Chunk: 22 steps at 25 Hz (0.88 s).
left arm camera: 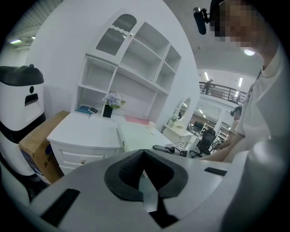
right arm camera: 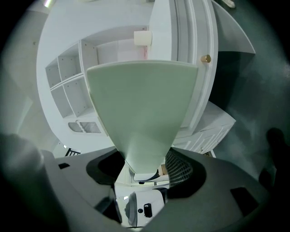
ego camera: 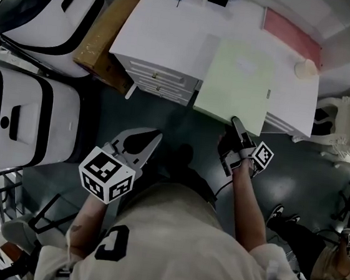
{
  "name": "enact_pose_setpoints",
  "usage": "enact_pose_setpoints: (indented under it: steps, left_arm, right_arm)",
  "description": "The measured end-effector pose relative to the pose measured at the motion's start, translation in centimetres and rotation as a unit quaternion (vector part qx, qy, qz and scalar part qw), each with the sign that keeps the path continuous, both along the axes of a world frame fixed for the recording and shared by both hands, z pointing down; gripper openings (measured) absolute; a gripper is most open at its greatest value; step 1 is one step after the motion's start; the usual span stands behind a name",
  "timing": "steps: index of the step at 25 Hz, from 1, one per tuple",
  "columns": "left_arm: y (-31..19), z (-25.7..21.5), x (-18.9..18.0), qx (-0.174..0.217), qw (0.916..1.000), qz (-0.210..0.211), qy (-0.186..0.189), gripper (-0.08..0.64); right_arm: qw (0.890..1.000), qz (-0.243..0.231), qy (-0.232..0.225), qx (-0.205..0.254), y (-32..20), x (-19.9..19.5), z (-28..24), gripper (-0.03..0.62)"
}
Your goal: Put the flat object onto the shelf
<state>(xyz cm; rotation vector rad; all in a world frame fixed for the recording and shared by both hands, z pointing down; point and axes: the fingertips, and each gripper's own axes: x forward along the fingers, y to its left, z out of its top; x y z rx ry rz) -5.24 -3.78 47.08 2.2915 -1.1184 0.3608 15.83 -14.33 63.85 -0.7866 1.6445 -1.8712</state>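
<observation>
- The green board (ego camera: pixel 235 80) lies flat on the white worktop (ego camera: pixel 168 35), upper middle of the head view, with its near edge jutting past the worktop's front.
- The right gripper (ego camera: pixel 235 125) sits at that near edge, just below the board in the frame.
- In the right gripper view the jaws of the right gripper (right arm camera: pixel 142 165) stand wide apart. The board's (right arm camera: pixel 140 104) narrow end runs in between them, and no clamping shows.
- The left gripper (ego camera: pixel 142 140) hangs at lower left over the dark floor, well apart from the board.
- In the left gripper view the jaws of the left gripper (left arm camera: pixel 144 153) are closed tip to tip, with nothing between them.
- The shelf (left arm camera: pixel 136 59) rises behind the worktop, upper middle of the left gripper view.
- A vase (left arm camera: pixel 108 108) stands at the worktop's back, under the shelf.
- A cardboard box (ego camera: pixel 106 28) leans at the worktop's left.
</observation>
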Motion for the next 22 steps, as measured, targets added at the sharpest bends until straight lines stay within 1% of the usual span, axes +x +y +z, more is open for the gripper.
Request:
enact_pose_setpoints:
  steps: [8, 13, 18, 22]
  left_arm:
    - [0.9, -0.7, -1.6, 0.018, 0.9998, 0.001, 0.01, 0.014]
    - [2.3, -1.2, -3.5, 0.03, 0.9994, -0.007, 0.013, 0.014]
    - [3.8, -1.6, -6.2, 0.036, 0.9991, -0.016, 0.016, 0.014]
    - [5.1, -1.9, -7.8, 0.04, 0.9989, -0.015, 0.02, 0.014]
  right_arm:
    - [1.0, -0.008, 0.016, 0.025, 1.1, -1.0, -2.0, 0.291]
    - [0.999, -0.012, 0.015, 0.031, 2.6, -2.6, -2.7, 0.291]
    - [0.999, -0.012, 0.014, 0.034, 4.2, -4.8, -3.6, 0.291]
    - [0.999, -0.012, 0.011, 0.041, 5.8, -6.6, -4.8, 0.291]
